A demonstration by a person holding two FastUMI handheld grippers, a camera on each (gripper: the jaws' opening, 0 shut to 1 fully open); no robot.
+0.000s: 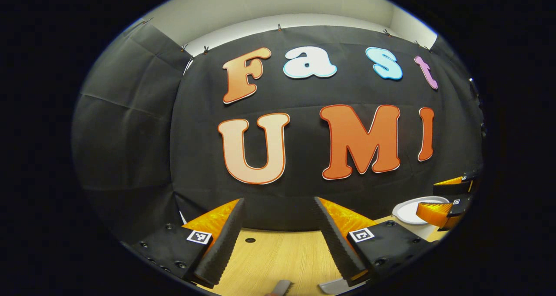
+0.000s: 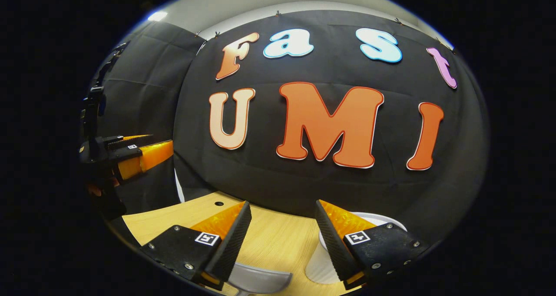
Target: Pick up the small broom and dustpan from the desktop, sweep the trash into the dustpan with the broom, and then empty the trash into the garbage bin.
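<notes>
Both tools, left [image 1: 278,239] and right [image 2: 282,239], hang spread above the desktop [image 1: 282,254].

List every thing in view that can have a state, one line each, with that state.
Left gripper: open, empty, above the desk.
Right gripper: open, empty.
Garbage bin: upright, top open, on the desk's right.
Dustpan: lying on the desk, not gripped.
Desk: bare wood between the left gripper's fingers.

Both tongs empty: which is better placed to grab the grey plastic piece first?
Right, likely: the right tongs stand open with the grey plastic piece lying directly beneath their gap.
</notes>
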